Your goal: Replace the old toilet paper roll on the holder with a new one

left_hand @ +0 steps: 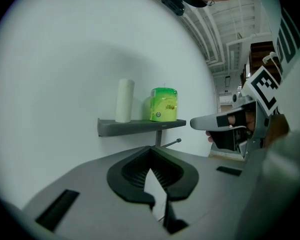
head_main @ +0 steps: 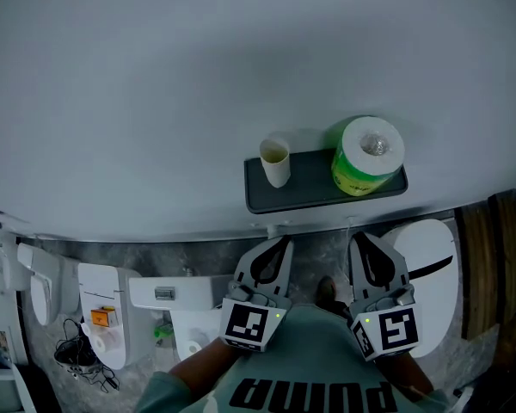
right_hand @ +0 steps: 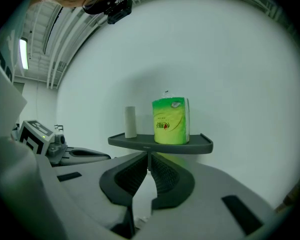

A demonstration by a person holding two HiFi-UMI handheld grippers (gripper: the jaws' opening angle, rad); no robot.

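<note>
A dark shelf (head_main: 310, 188) is fixed to the pale wall. On it stand an empty cardboard tube (head_main: 275, 162) at the left and a green-wrapped toilet paper roll (head_main: 367, 155) at the right. A bare metal holder rod (left_hand: 170, 143) sticks out under the shelf. My left gripper (head_main: 281, 243) hangs just below the shelf's left part, its jaws shut with nothing between them. Below the shelf's right part, under the green roll (right_hand: 171, 121), my right gripper (head_main: 361, 239) is also shut and empty. Neither gripper touches the shelf (right_hand: 160, 143), and the tube (right_hand: 131, 122) stands untouched.
A white toilet (head_main: 430, 282) stands below at the right, next to a wooden panel (head_main: 482, 265). White fixtures (head_main: 103, 312) and a tangle of black cable (head_main: 73, 351) lie on the grey floor at the left. The person's green shirt fills the bottom edge.
</note>
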